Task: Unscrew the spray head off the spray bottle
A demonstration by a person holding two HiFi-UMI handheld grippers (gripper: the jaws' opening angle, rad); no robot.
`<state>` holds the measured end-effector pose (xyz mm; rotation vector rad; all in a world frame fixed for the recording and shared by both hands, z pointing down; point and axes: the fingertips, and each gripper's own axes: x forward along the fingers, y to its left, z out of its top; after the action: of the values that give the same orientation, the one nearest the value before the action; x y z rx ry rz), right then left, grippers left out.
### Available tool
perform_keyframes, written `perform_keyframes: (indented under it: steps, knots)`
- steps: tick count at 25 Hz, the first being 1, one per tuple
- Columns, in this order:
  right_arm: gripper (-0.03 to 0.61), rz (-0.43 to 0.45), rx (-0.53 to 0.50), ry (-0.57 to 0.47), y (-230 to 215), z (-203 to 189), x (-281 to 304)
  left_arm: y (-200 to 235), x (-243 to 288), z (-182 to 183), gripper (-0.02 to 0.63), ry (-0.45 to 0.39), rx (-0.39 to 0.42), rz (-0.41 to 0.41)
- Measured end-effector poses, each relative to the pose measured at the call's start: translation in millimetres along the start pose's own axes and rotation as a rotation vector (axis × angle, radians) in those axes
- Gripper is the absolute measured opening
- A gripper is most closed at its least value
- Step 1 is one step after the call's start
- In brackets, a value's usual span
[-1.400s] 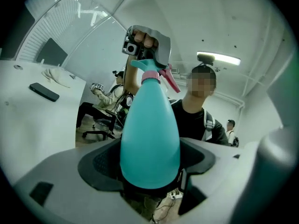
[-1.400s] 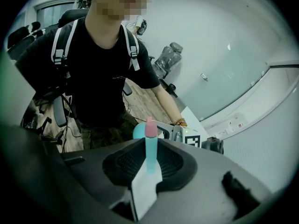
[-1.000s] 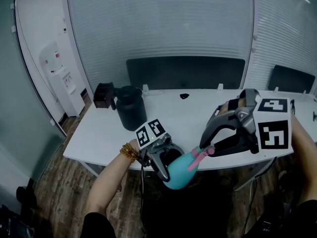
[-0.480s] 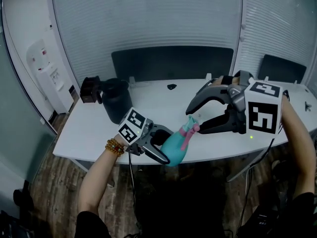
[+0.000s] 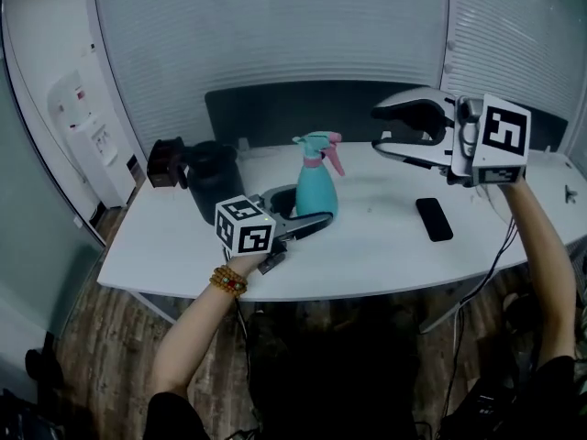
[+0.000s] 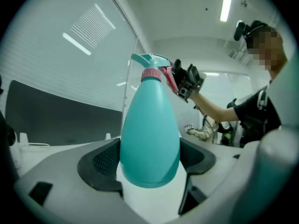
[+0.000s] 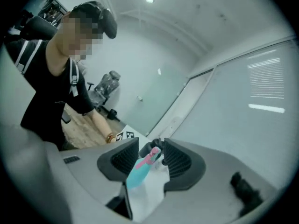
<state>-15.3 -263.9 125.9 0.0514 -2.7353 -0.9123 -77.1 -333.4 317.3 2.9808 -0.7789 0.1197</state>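
Upright on the white table, the teal plastic spray bottle is pinched low by the left gripper, while at its two o'clock the right gripper has just been opening its empty jaws.

The left hand-held gripper lies level, its jaws closed on the lower body of the spray bottle, one jaw on either side. Behind it the left forearm stretches straight, with a bead bracelet at the wrist. The right hand-held gripper is held high, pointing across above the left one. Its jaws have just been opening and stand apart with nothing between them. The right forearm rises steeply beneath it.
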Motion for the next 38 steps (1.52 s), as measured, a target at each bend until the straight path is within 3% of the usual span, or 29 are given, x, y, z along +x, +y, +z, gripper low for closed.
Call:
perform_keyframes:
  steps: [3, 6, 9, 13, 15, 23, 27, 35, 38]
  knots:
    - [0.167, -0.127, 0.112, -0.027, -28.3, -3.6, -6.9, 21.4, -1.0, 0.0, 0.38, 0.03, 0.026, 0.137]
    - [0.167, -0.201, 0.154, -0.023, -39.0, -9.2, -8.0, 32.0, 0.0, -4.8, 0.38, 0.032, -0.002, 0.201]
    - [0.167, -0.237, 0.223, -0.095, -37.5, -11.3, -12.5, 37.0, 4.8, -14.6, 0.38, 0.017, -0.086, 0.208]
    - [0.167, -0.251, 0.34, -0.291, -16.7, -12.1, -25.4, 38.4, 14.3, -34.4, 0.38, 0.033, -0.091, 0.179]
    - [0.167, -0.261, 0.346, -0.32, -2.1, -18.8, -30.2, 39.3, 19.4, -44.3, 0.38, 0.056, -0.101, 0.167]
    - [0.167, -0.291, 0.317, -0.248, 20.6, -61.6, -37.4, 50.3, 25.2, -71.1, 0.38, 0.189, -0.13, 0.157]
    - [0.167, -0.314, 0.34, -0.241, 17.2, -73.8, -46.3, 53.9, 23.2, -80.9, 0.362, 0.304, -0.057, 0.165]
    - [0.167, -0.342, 0.398, -0.177, 16.4, -97.0, -40.2, 56.8, 13.7, -69.7, 0.356, 0.233, -0.111, 0.169]
    - [0.167, -0.357, 0.6, -0.149, 20.7, -128.8, -31.8, 54.9, 4.0, -51.6, 0.356, 0.139, -0.166, 0.163]
